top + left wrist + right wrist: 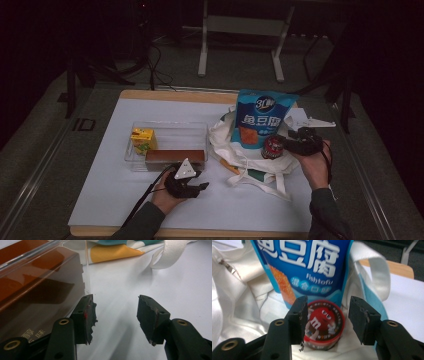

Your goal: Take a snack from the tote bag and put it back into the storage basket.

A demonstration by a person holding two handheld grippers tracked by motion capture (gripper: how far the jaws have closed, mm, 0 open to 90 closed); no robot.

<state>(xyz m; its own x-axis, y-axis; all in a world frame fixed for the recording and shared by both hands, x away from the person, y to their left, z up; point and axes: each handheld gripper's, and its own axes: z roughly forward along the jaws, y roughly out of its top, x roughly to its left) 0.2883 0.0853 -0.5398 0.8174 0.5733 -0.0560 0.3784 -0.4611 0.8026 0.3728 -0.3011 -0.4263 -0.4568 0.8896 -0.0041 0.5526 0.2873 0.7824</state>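
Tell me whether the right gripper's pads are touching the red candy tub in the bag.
Apart. In the right gripper view the right gripper stands open and the red candy tub sits beyond, with a gap beside the right pad.

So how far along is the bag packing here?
Done: the blue pouch stands in the tote, and the red can sits in it between the right tool's open jaws. In hand: nothing; the left tool is open by the tray. Left: the yellow carton and brown box.

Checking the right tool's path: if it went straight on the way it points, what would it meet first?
Probably the red M&M's tub between the right tool's open jaws, then the blue fish tofu bag behind it; depth is unclear.
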